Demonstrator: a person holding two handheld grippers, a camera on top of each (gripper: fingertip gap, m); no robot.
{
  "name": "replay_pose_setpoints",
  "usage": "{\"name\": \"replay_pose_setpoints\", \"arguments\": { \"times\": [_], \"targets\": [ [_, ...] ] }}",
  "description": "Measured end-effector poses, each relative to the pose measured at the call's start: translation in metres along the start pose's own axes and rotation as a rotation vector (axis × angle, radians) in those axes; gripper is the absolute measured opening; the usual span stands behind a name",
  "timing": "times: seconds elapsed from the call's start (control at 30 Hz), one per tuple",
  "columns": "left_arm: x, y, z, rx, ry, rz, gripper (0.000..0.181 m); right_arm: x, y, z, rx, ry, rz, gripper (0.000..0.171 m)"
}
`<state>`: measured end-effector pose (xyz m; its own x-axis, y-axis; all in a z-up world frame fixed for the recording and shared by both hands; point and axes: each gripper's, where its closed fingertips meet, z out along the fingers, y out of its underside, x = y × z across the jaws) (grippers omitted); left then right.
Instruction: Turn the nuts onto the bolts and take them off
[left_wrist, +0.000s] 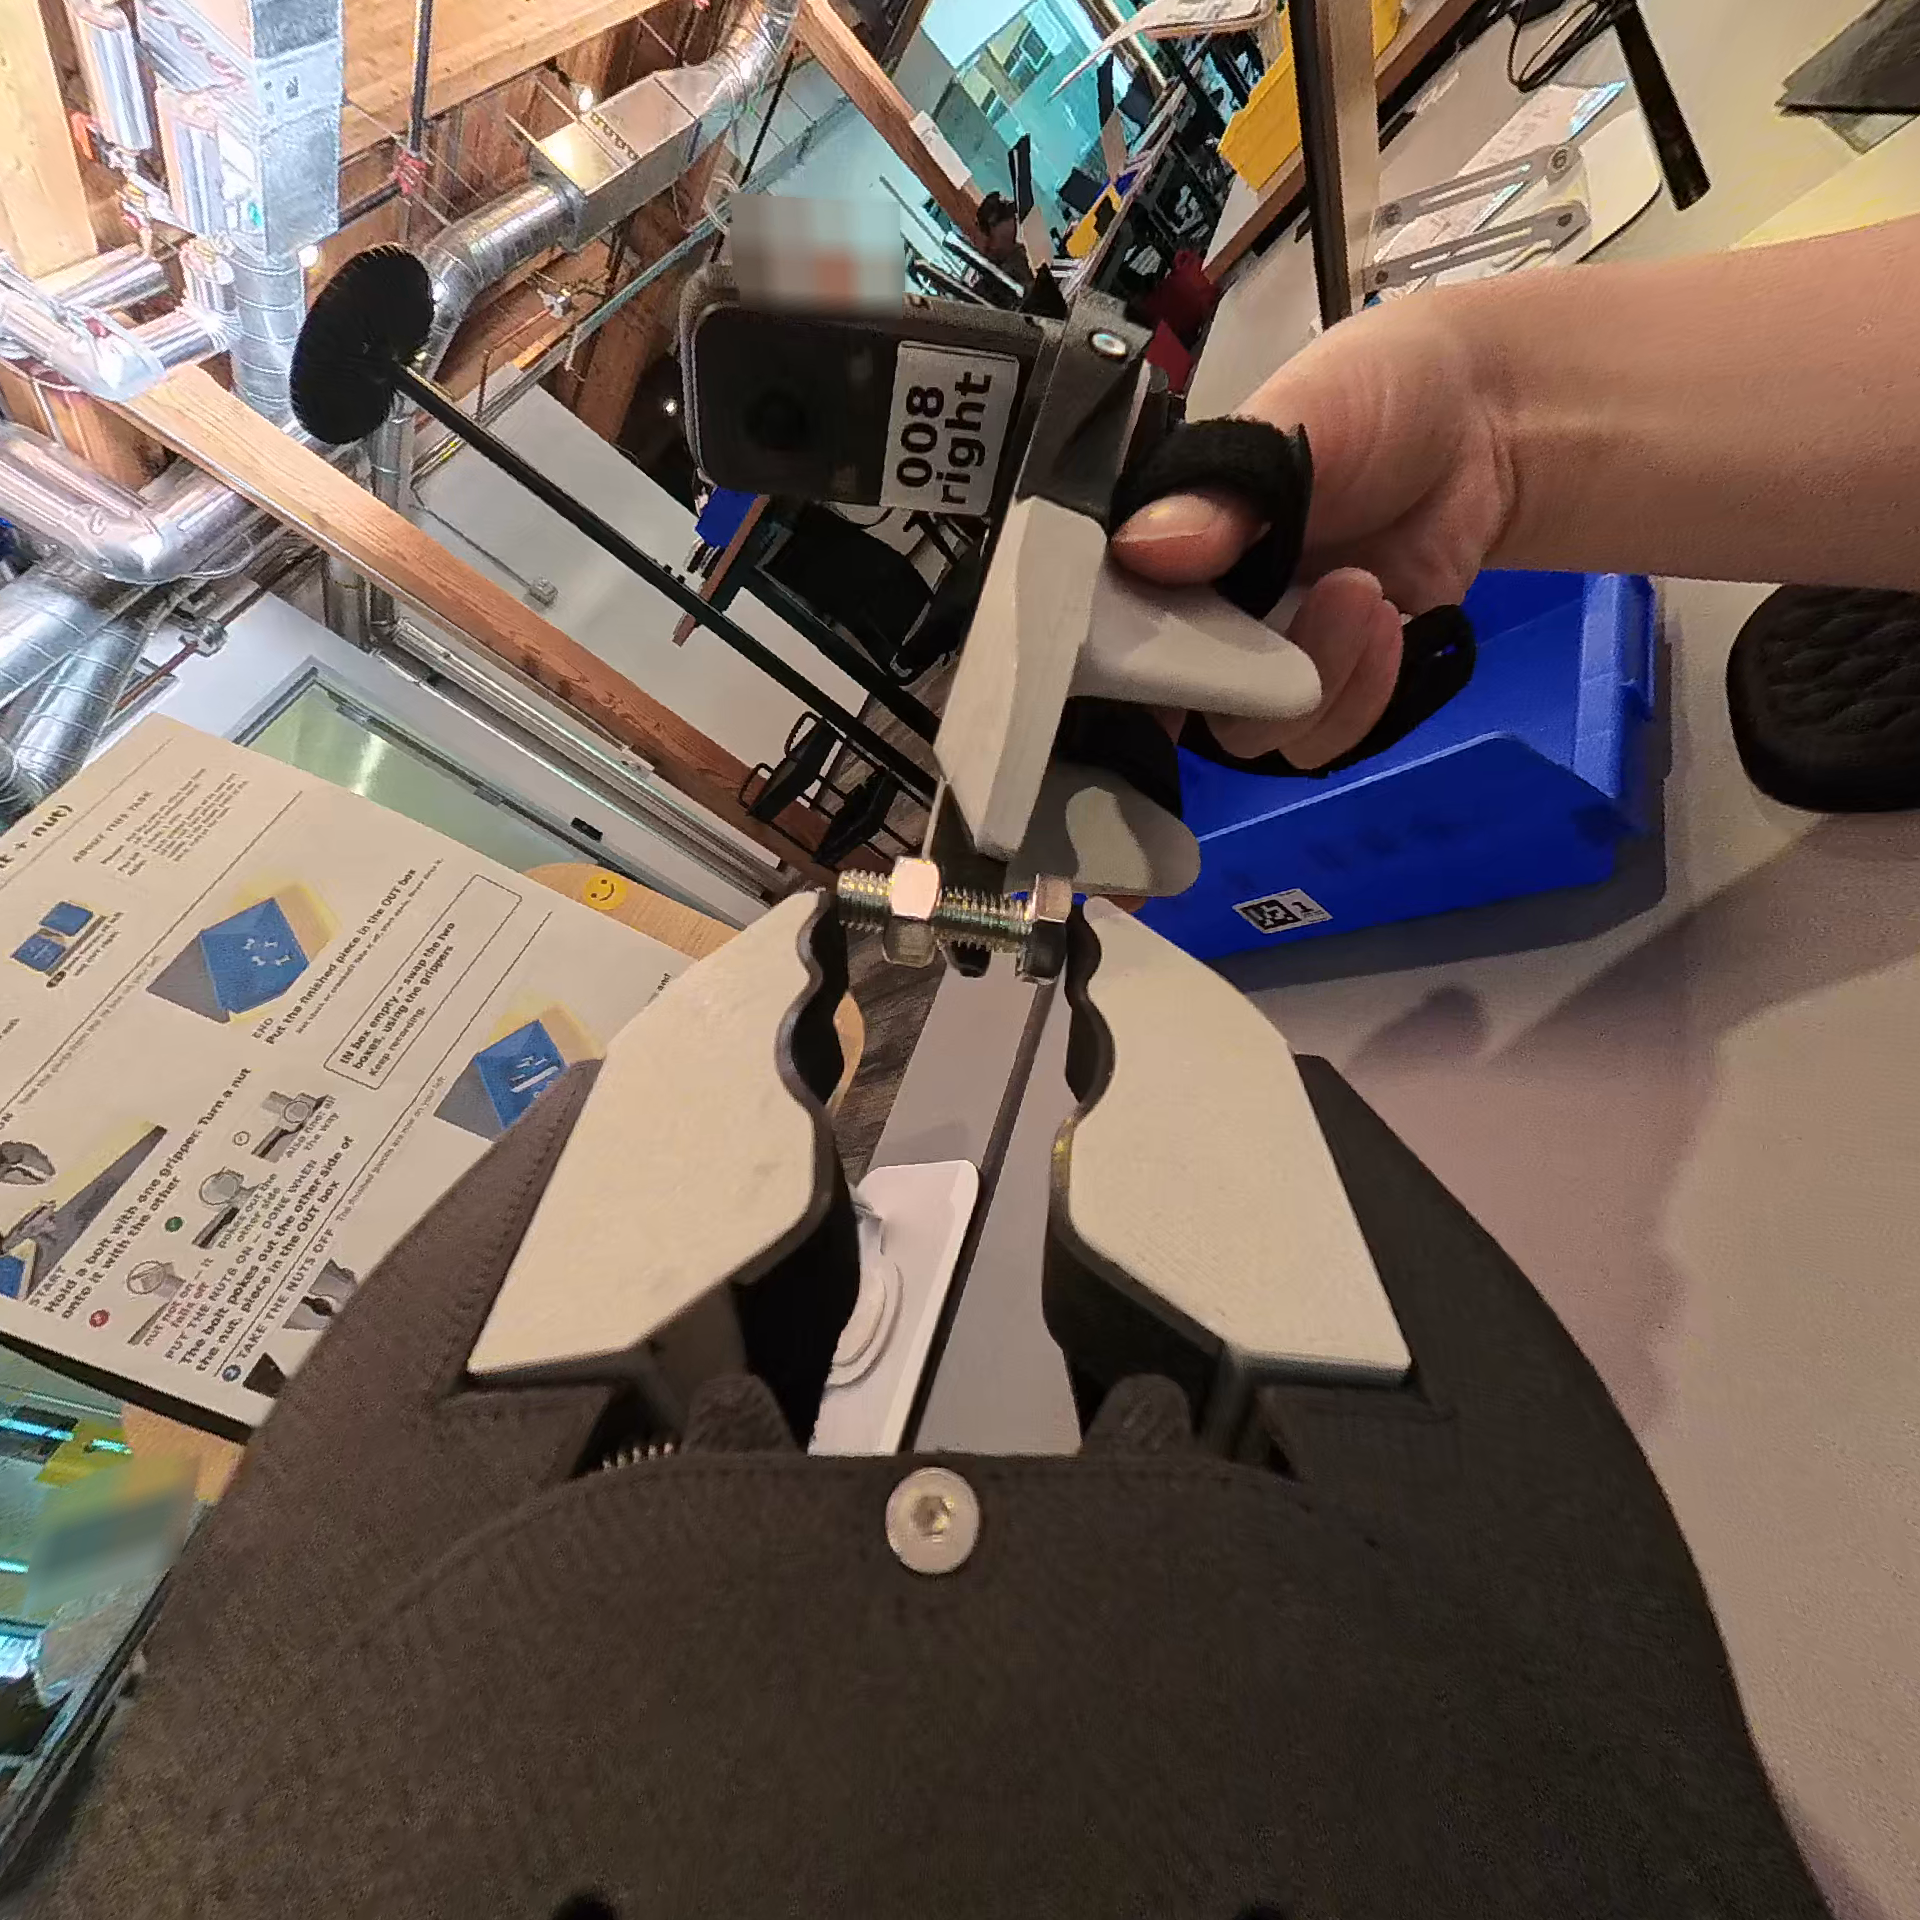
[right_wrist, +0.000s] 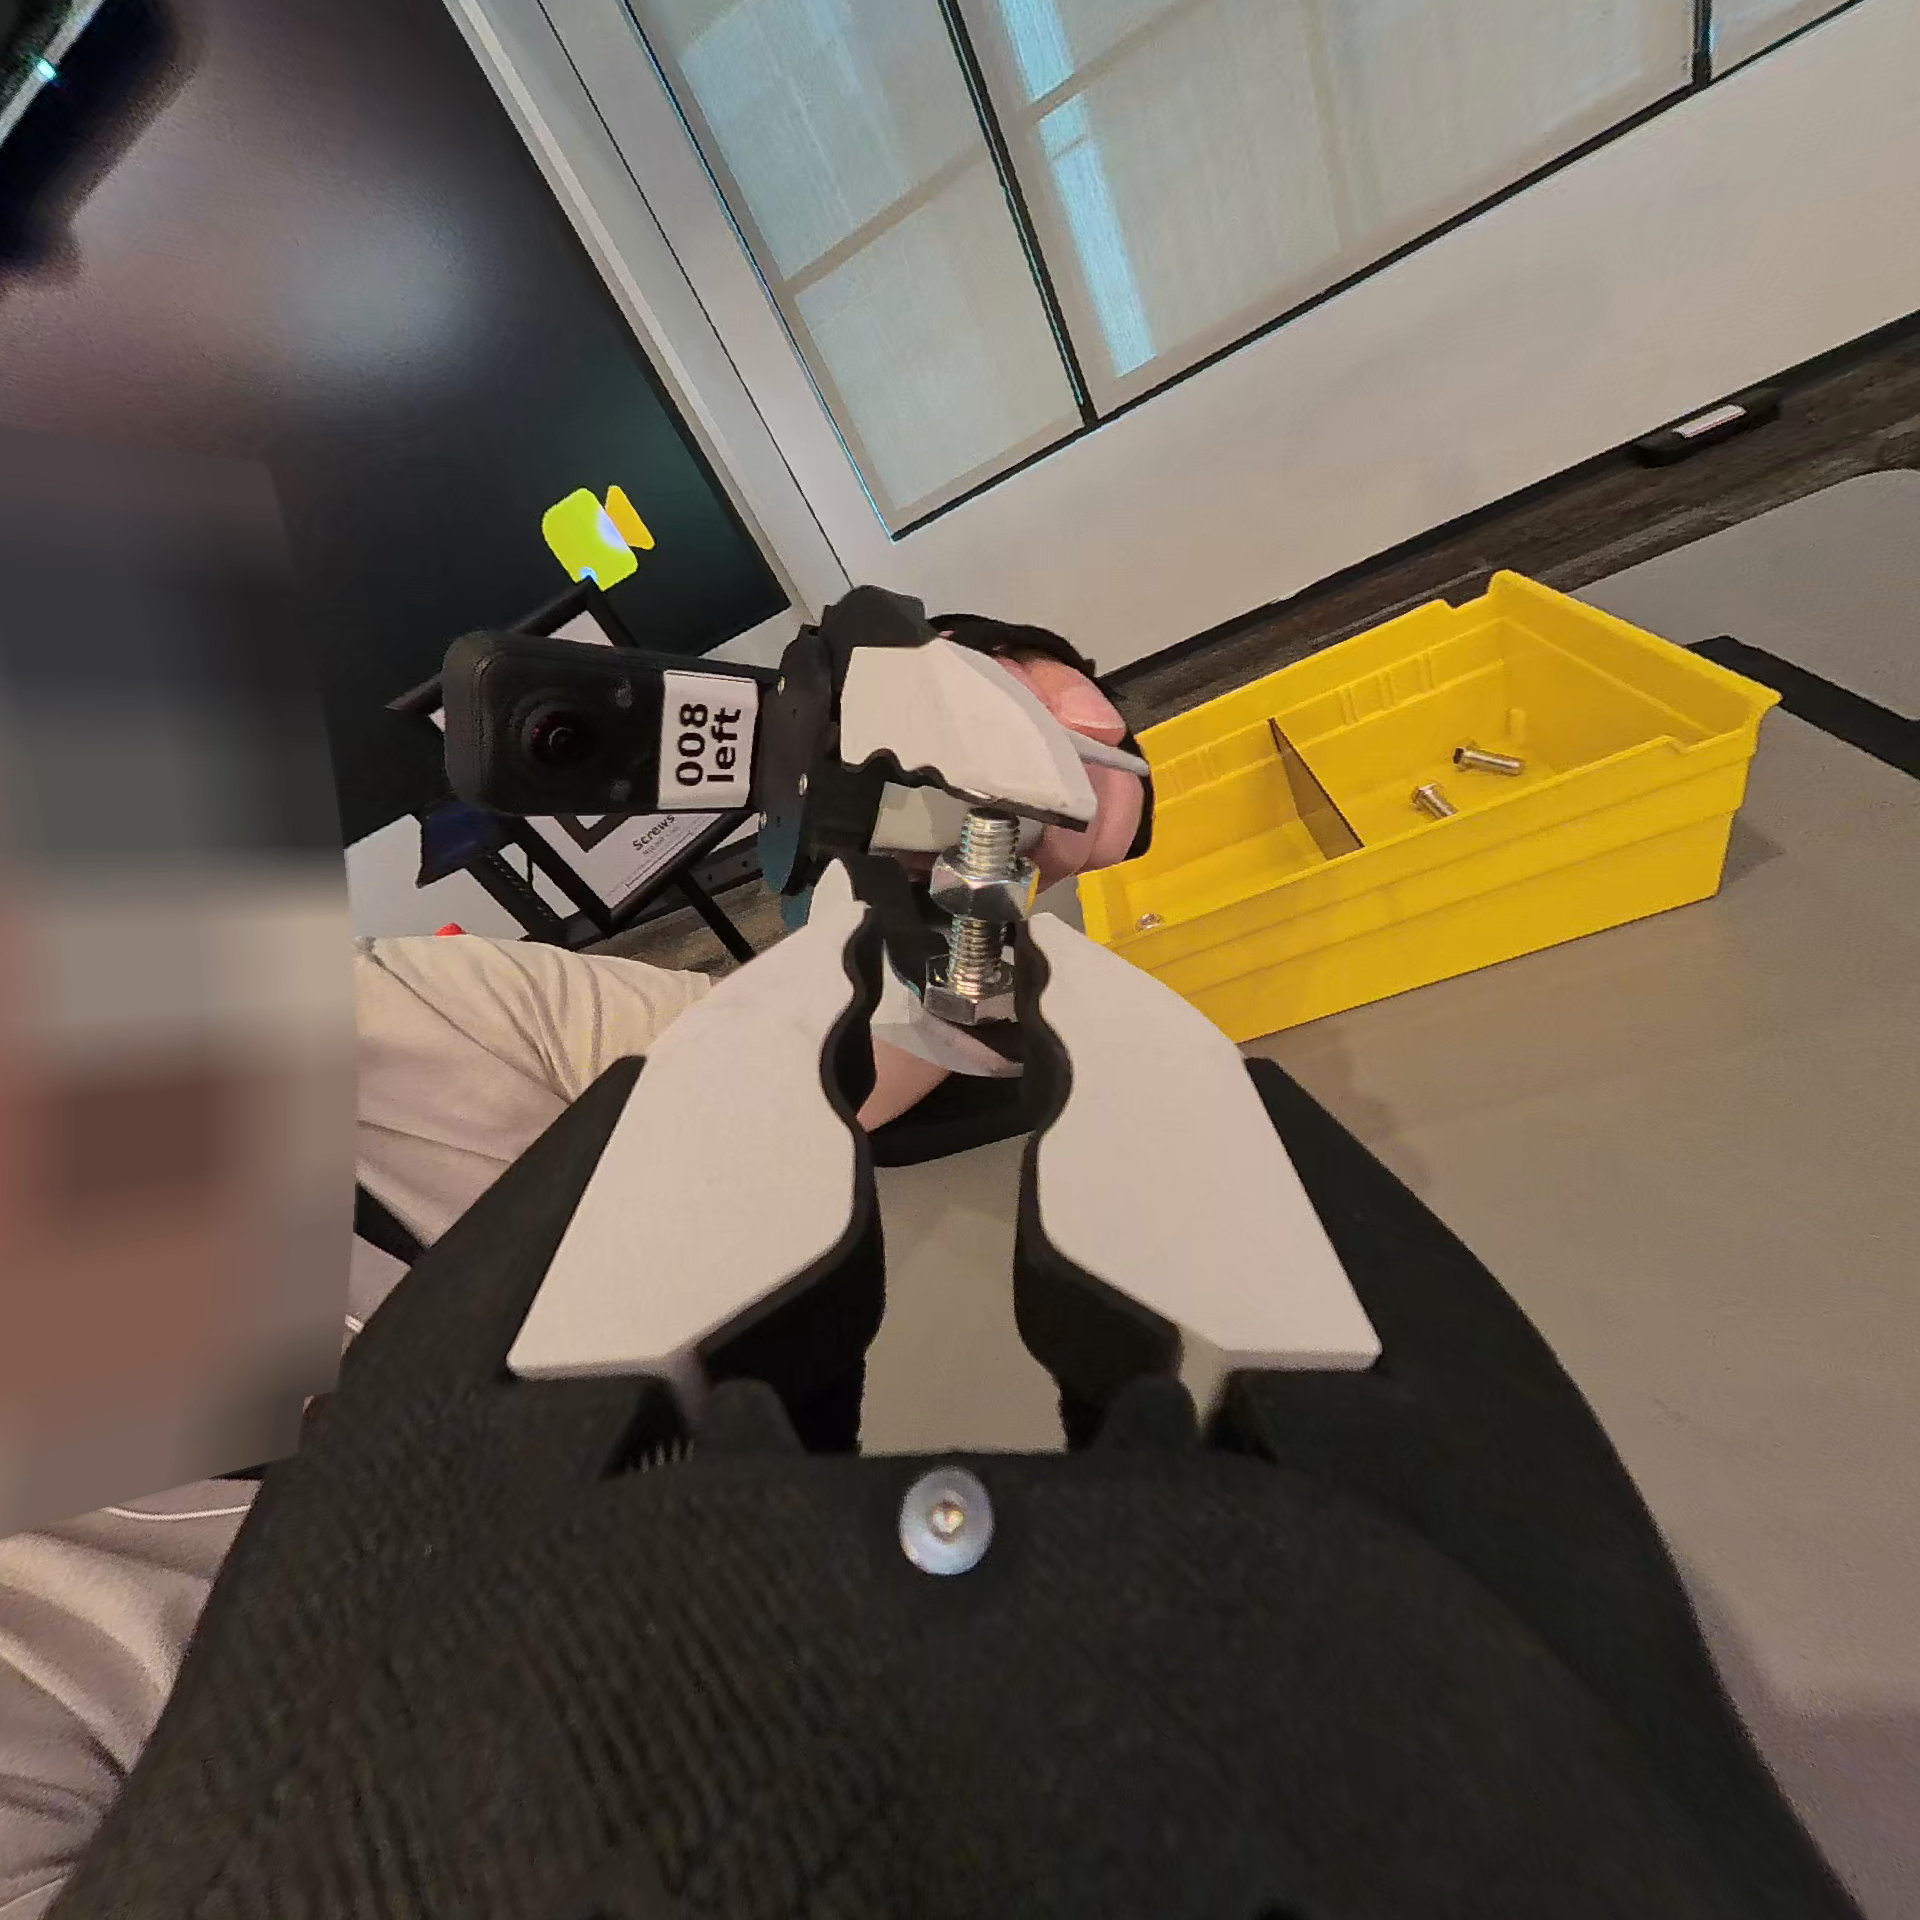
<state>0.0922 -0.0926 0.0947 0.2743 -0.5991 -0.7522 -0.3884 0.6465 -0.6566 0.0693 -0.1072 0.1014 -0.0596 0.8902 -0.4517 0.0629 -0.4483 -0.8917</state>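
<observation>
Left gripper (left_wrist: 951, 920): jaws drawn in to roughly the bolt's length, clamping the bolt (left_wrist: 987, 914) end to end, with one fingertip on the threaded end and the other on the head. The assembly is held in the air above the table (right_wrist: 1558, 1195). The nut (left_wrist: 914, 891) sits partway along the shank, with thread exposed on both sides of it. Right gripper (right_wrist: 954, 923): jaws narrowly parted, tips level with the nut and the thread just below it. The nut looks to touch the tip at its 3 o'clock, and a gap shows at its 9 o'clock. Whether it has a hold cannot be told.

Assessment: this piece is mid-travel, neither fully seated nor free. The direction of turning cannot be determined from the pictures. Further turns remain either way.

The left wrist view alone shows a blue bin (left_wrist: 1455, 831) at 3 o'clock of the bolt, a printed instruction sheet (left_wrist: 260, 1039) at 8 o'clock, and the right gripper descending from 12 o'clock in a person's hand (left_wrist: 1382, 520). The right wrist view alone shows a divided yellow bin (right_wrist: 1403, 935) at 2 o'clock of the bolt, holding a few loose metal pieces (right_wrist: 1488, 758). These suggest more units remain to be worked. This view also confirms the lengthwise clamp, with one left finger above the thread and one beneath the head.
</observation>
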Motion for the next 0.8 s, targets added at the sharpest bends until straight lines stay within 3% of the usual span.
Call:
{"name": "replay_pose_setpoints", "arguments": {
  "times": [0.47,0.63,0.8],
  "targets": [
    [0.000,0.005,0.001,-0.020,0.008,-0.030,0.041,0.011,0.004,0.005,-0.025,0.052,-0.008,0.010],
    [-0.006,0.002,-0.001,0.010,0.016,-0.153,0.046,0.018,-0.002,-0.001,0.005,0.086,-0.001,0.010],
    [-0.035,-0.009,-0.017,0.103,-0.040,-0.334,0.043,0.032,-0.018,-0.036,0.067,0.218,-0.038,0.010]
  ]
}}
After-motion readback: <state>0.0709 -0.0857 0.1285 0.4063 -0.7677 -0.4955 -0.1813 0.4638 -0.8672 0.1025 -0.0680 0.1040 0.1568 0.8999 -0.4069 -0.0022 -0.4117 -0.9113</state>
